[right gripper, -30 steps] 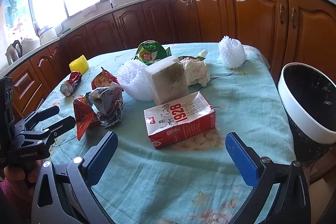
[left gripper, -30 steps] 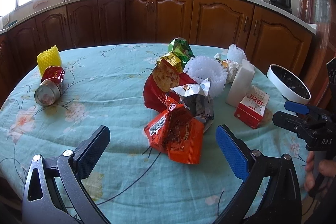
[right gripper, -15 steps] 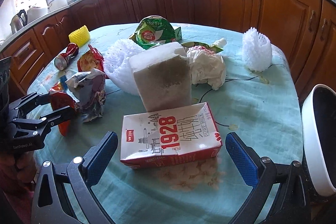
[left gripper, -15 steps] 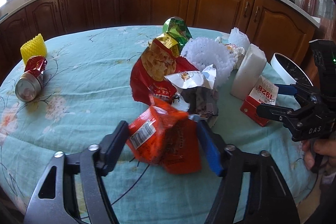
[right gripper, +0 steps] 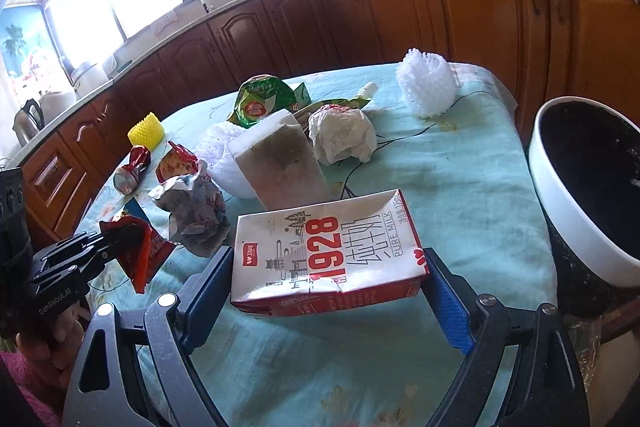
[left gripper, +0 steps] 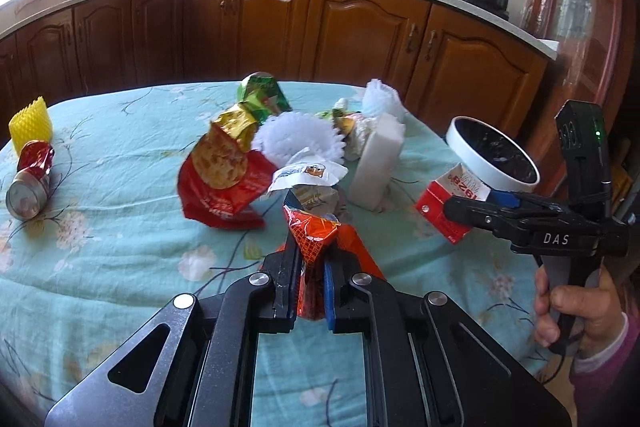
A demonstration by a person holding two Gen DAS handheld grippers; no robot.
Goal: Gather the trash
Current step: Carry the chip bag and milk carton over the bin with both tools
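My left gripper is shut on an orange snack wrapper and holds it just above the tablecloth; it also shows in the right wrist view. My right gripper is closed onto the sides of a red and white 1928 milk carton, its blue pads touching it; the carton is tilted up. In the left wrist view the carton sits in the right gripper. A white bin with a black liner stands at the table's right edge.
On the teal floral tablecloth lie a red chip bag, green wrapper, crumpled foil wrapper, white foam block, foam nets, crumpled tissue, crushed red can and yellow foam net. Wooden cabinets stand behind.
My left gripper shut on the orange wrapper and lifted it. My right gripper moved forward and narrowed around the milk carton, which has tilted up off the cloth.
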